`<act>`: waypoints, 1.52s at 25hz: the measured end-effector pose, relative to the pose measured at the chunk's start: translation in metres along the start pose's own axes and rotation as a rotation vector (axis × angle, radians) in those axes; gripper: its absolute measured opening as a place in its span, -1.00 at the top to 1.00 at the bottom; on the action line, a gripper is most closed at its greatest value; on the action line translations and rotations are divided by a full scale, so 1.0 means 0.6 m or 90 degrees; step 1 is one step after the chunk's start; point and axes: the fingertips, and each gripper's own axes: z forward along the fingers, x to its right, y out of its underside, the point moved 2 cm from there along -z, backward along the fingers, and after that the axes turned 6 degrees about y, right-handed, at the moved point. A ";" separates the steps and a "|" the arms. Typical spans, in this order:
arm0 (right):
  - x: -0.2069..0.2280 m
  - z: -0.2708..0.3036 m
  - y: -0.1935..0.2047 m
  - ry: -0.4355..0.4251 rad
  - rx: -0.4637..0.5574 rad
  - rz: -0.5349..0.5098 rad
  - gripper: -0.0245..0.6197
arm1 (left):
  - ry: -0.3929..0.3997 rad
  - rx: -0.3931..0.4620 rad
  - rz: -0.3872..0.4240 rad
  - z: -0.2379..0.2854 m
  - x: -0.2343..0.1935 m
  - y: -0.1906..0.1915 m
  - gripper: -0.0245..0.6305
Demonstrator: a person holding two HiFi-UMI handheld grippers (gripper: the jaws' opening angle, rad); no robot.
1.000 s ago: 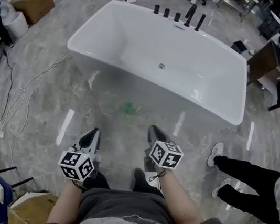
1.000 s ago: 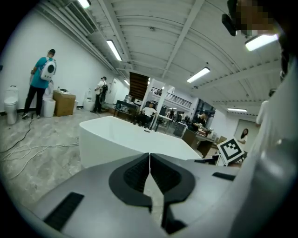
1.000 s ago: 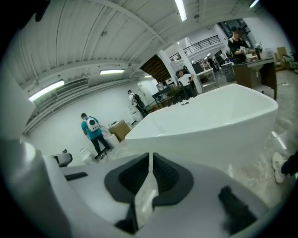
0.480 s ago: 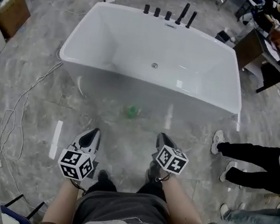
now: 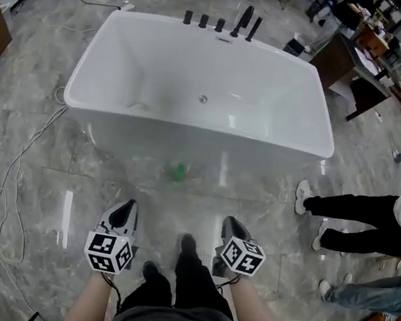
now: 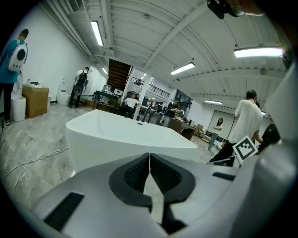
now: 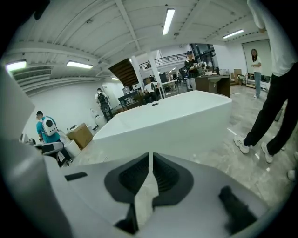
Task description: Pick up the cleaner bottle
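Observation:
A small green object (image 5: 179, 171) lies on the grey floor right in front of the white bathtub (image 5: 191, 128); it is too small to tell whether it is the cleaner bottle. My left gripper (image 5: 125, 212) and right gripper (image 5: 231, 226) are held side by side over the floor, well short of the green object, both pointing toward the tub. In the left gripper view the left gripper (image 6: 149, 155) has its pads pressed together with nothing between them. The right gripper (image 7: 151, 155) is shut and empty too. Both gripper views look at the bathtub (image 6: 121, 139) (image 7: 172, 121).
Black taps (image 5: 220, 22) stand on the tub's far rim. A bystander's legs (image 5: 352, 212) stretch in from the right. A white cable (image 5: 17, 163) trails over the floor at left. A dark desk (image 5: 354, 60) stands back right. My own shoes (image 5: 186, 245) are between the grippers.
I have stepped closer and squared up to the tub. Both grippers have come down and forward, still shut. The green object stays in place on the floor.

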 end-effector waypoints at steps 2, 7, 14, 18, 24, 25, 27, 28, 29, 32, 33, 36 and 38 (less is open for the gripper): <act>-0.005 0.032 0.013 0.005 -0.013 -0.020 0.84 | 0.000 -0.016 0.002 0.023 -0.019 0.016 0.88; -0.010 0.152 0.048 0.002 -0.018 -0.025 0.84 | -0.020 -0.030 -0.027 0.089 -0.069 0.069 0.88; 0.000 0.334 0.079 -0.015 0.043 -0.011 0.83 | -0.028 -0.021 -0.007 0.222 -0.131 0.153 0.88; -0.004 0.416 0.101 -0.019 0.049 -0.008 0.82 | -0.034 -0.039 -0.007 0.281 -0.179 0.205 0.88; -0.002 0.547 0.178 -0.029 0.046 -0.034 0.52 | -0.027 -0.053 -0.018 0.361 -0.255 0.292 0.88; -0.003 0.565 0.193 -0.031 0.044 -0.041 0.46 | -0.023 -0.055 -0.016 0.373 -0.267 0.307 0.88; -0.004 0.602 0.223 -0.043 0.047 -0.046 0.35 | -0.020 -0.061 -0.001 0.398 -0.293 0.335 0.88; -0.004 0.622 0.235 -0.051 0.050 -0.046 0.26 | -0.021 -0.061 0.003 0.411 -0.306 0.348 0.88; -0.004 0.643 0.247 -0.058 0.053 -0.048 0.13 | -0.022 -0.058 0.002 0.425 -0.318 0.360 0.88; 0.004 0.705 0.289 -0.065 0.044 -0.070 -0.02 | -0.017 -0.048 0.000 0.466 -0.348 0.395 0.88; 0.010 0.725 0.305 -0.061 0.040 -0.075 -0.04 | -0.014 -0.045 0.006 0.480 -0.356 0.405 0.88; 0.027 0.783 0.348 -0.056 0.036 -0.080 -0.05 | -0.007 -0.033 0.023 0.526 -0.385 0.435 0.88; 0.026 0.816 0.375 -0.070 0.040 -0.092 -0.05 | -0.010 -0.022 0.036 0.552 -0.412 0.452 0.88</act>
